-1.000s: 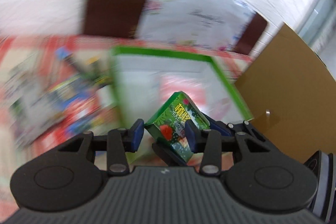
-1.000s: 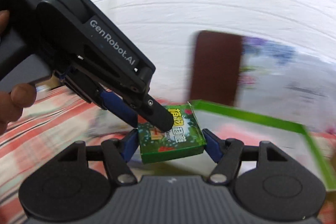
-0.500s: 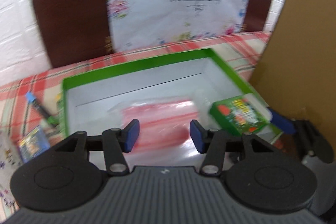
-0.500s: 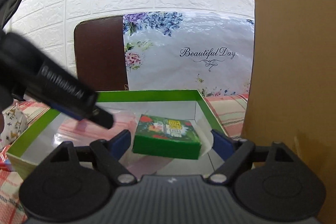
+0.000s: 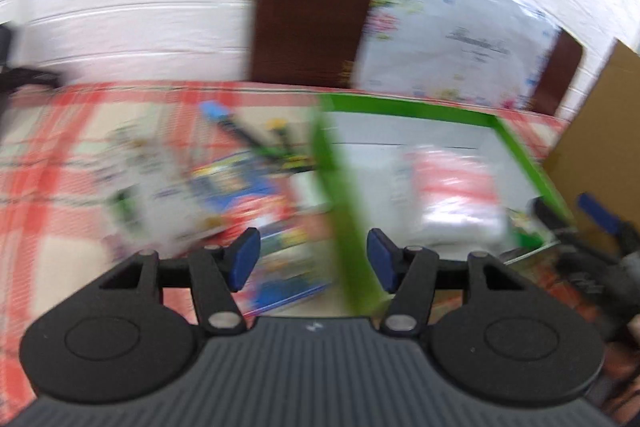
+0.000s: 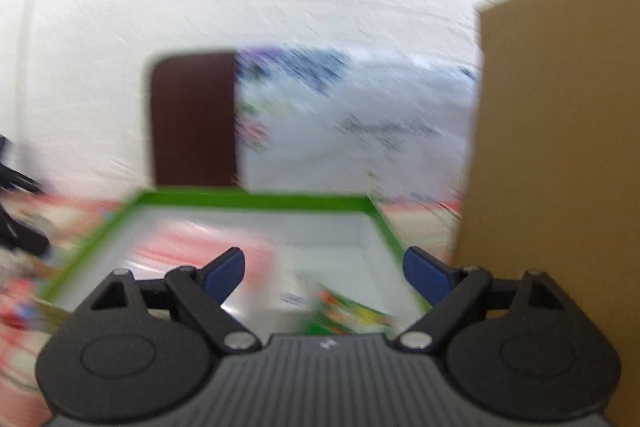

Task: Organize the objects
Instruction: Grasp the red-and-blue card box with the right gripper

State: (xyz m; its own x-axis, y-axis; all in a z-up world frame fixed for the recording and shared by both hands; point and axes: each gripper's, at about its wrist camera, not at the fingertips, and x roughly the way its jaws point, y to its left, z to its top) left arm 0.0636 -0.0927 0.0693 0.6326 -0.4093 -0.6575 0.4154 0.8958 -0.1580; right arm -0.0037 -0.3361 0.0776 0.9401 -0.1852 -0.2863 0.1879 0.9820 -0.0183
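Observation:
A green-rimmed white box [image 5: 404,109] [image 6: 256,198] sits on the checked tablecloth. Inside lie a red-and-white plastic bag [image 5: 456,187] [image 6: 200,247] and a small green packet [image 6: 344,319], which lies at the box's near right corner [image 5: 524,227]. My left gripper [image 5: 313,259] is open and empty above the box's left wall. My right gripper [image 6: 323,273] is open and empty, just above the green packet. Both views are blurred by motion.
Several colourful packets and pens [image 5: 240,187] lie on the cloth left of the box. A cardboard panel [image 6: 560,147] [image 5: 600,131] stands at the right. A dark chair back with a floral bag [image 5: 460,39] stands behind the table against the white wall.
My right gripper has opened and let the green packet drop into the box. My left gripper has swung left, over the box's left wall and the loose packets.

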